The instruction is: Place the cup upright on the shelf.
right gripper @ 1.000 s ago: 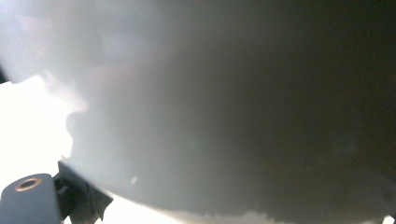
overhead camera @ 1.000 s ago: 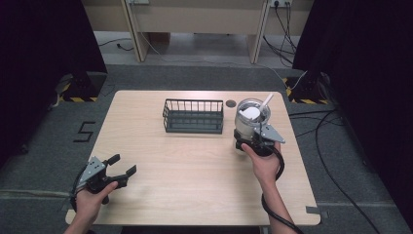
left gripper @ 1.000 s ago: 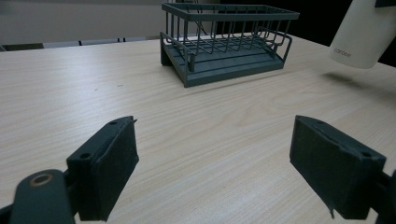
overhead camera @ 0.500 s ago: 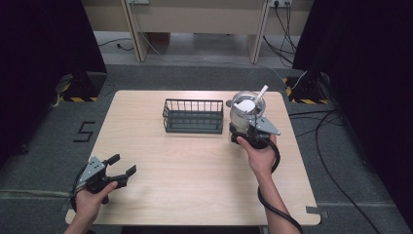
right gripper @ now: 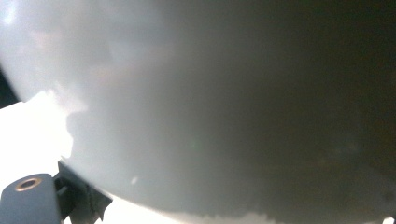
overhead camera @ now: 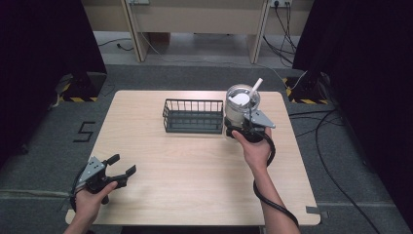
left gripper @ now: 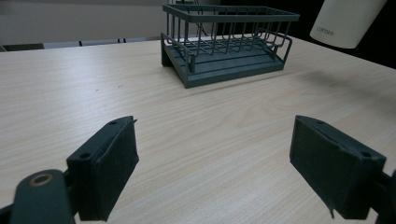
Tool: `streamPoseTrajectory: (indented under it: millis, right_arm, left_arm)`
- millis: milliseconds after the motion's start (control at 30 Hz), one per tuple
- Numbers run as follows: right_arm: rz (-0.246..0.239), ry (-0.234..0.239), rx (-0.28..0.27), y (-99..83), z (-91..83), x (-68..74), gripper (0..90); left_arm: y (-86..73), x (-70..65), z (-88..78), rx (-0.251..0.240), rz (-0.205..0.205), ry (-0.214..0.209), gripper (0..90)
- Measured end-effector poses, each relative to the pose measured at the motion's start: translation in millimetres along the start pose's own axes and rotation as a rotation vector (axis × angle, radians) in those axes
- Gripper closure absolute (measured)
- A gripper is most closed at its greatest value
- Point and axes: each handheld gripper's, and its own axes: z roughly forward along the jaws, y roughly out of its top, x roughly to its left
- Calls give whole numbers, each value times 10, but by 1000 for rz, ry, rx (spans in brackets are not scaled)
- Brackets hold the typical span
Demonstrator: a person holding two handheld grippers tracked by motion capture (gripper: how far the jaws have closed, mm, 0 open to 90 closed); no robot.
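A whitish cup [overhead camera: 241, 105] with a white stick leaning out of its top is held off the table, just right of a dark wire basket [overhead camera: 193, 116]. My right gripper [overhead camera: 237, 126] is shut on the cup's lower part. In the right gripper view the cup's wall [right gripper: 224, 102] sits very close to the camera, with one jaw tip at the lower left. My left gripper [overhead camera: 122, 164] rests low at the table's near left, open, with nothing between its pads [left gripper: 112, 168]. From there the basket [left gripper: 229, 39] stands ahead and the cup [left gripper: 348, 21] hangs at the upper right.
The light wooden table [overhead camera: 195, 185] has bare wood between the two hands. Cables trail over the grey floor to the right [overhead camera: 336, 146]. Dark curtains flank both sides, and wooden furniture stands behind the far edge.
My right gripper has carried the cup up and to the left, closer to the basket's right end. The left gripper has not moved.
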Motion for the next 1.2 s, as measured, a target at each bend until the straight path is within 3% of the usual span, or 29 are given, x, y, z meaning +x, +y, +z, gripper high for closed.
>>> streamPoseTrajectory:
  millis: [800,1200]
  right_arm:
    - [-3,22,-18,246,190,117,110]
    - [-13,29,-24,331,205,137,111]
  left_arm:
    - [-1,3,-2,-1,-1,-1,145]
    - [-3,-1,2,1,-2,-3,145]
